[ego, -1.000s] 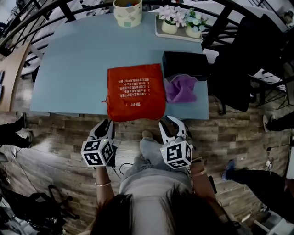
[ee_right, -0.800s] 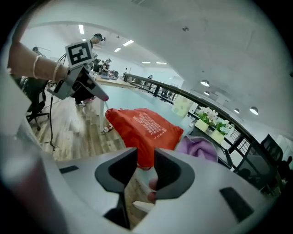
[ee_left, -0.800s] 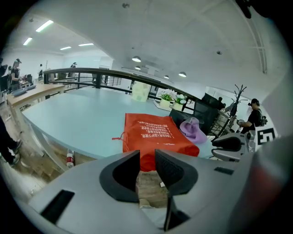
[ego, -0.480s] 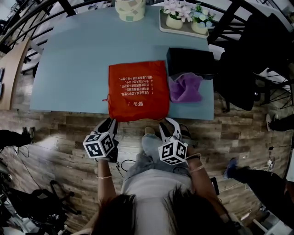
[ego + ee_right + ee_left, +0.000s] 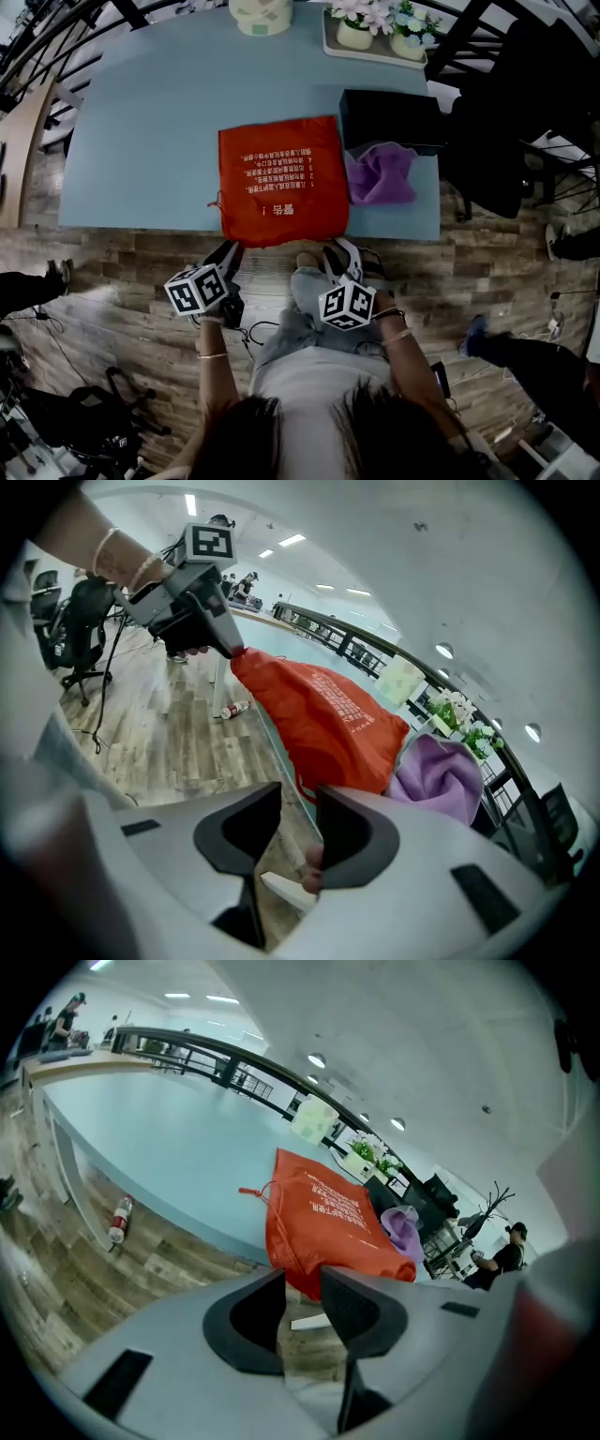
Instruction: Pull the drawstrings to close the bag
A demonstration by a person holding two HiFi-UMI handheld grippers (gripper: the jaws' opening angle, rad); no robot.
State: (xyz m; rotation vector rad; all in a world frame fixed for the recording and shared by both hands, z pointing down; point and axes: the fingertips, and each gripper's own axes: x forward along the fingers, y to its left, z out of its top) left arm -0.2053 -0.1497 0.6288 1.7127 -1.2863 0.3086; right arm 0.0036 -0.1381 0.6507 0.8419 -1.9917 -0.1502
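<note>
Left of frame, left gripper: held low over wood floor, just off the near edge of the table. Jaws apart, have just been opening, nothing between them; only floor shows through the gap.
Drawstring: red cord with a knot, sticks out at the bag's left side and lies on the tabletop. Neither gripper is on it.
Red bag: flat on the light-blue table at its near edge, white print facing up, near end hanging slightly over the edge. It sits ahead of both grippers and between them in line. Can't tell if the mouth is drawn.
Right gripper: level with the left one, below the bag's right corner, off the table. Jaws spread, empty; floor and part of a shoe show in the gap.
Purple cloth: crumpled, touching the bag's right edge.
Black box: just behind the cloth, near the bag's far right corner.
Back row: patterned cup, then a tray of potted flowers to its right, well apart from the bag.
</note>
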